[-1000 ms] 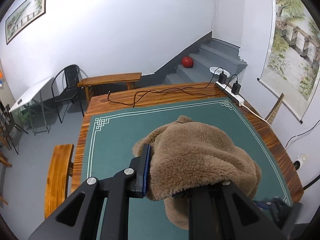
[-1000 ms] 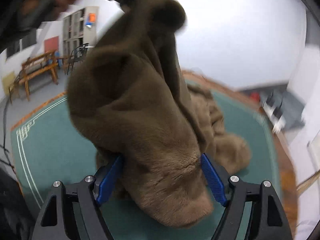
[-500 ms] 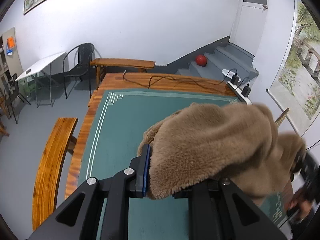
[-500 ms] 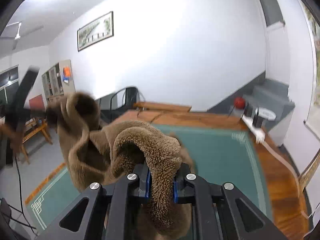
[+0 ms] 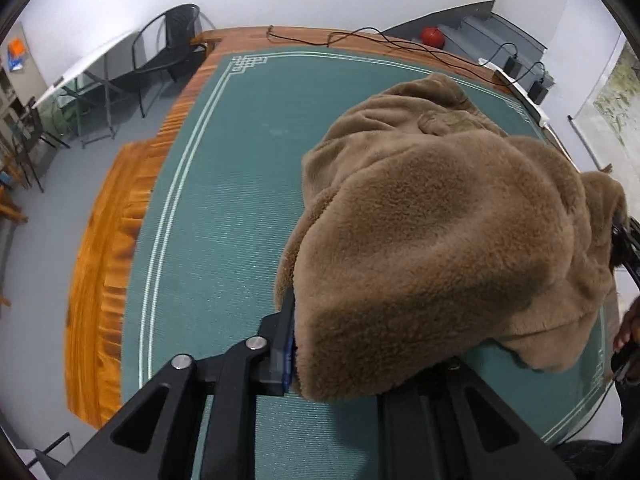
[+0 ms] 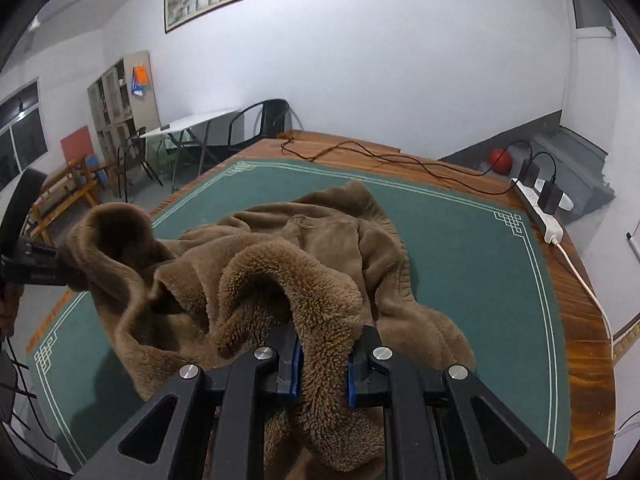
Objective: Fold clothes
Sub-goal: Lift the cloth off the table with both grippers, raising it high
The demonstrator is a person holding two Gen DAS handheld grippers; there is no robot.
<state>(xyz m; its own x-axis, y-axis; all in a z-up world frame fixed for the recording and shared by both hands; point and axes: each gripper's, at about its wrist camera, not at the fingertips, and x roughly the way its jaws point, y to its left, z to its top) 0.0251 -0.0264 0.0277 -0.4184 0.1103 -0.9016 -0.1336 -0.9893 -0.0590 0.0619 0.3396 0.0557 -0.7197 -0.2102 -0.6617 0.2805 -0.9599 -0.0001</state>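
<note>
A brown fleece garment (image 6: pixel 340 240) lies partly bunched on the green mat (image 6: pixel 472 248) and is stretched between both grippers. My right gripper (image 6: pixel 322 364) is shut on a thick fold at the garment's near edge. In the left wrist view the garment (image 5: pixel 440 220) drapes over my left gripper (image 5: pixel 340 360). One blue pad (image 5: pixel 287 350) shows and the other finger is hidden under fleece. Its jaws are opening slightly, with fleece still pinched between them. The left gripper (image 6: pixel 36 268) appears at the left of the right wrist view, holding a raised corner.
The mat covers a wooden table (image 5: pixel 100 264). A white power strip (image 6: pixel 540 212) with plugs and black cables (image 6: pixel 380 156) lies along the far edge. Chairs (image 5: pixel 168 52), a white folding table and a red ball (image 6: pixel 499 160) on steps stand beyond. A hand (image 5: pixel 628 328) shows at the right.
My right gripper closed on the garment's fold and pulled away to the side. The left gripper came down toward the mat, and the garment went from hanging to spread low over the table.
</note>
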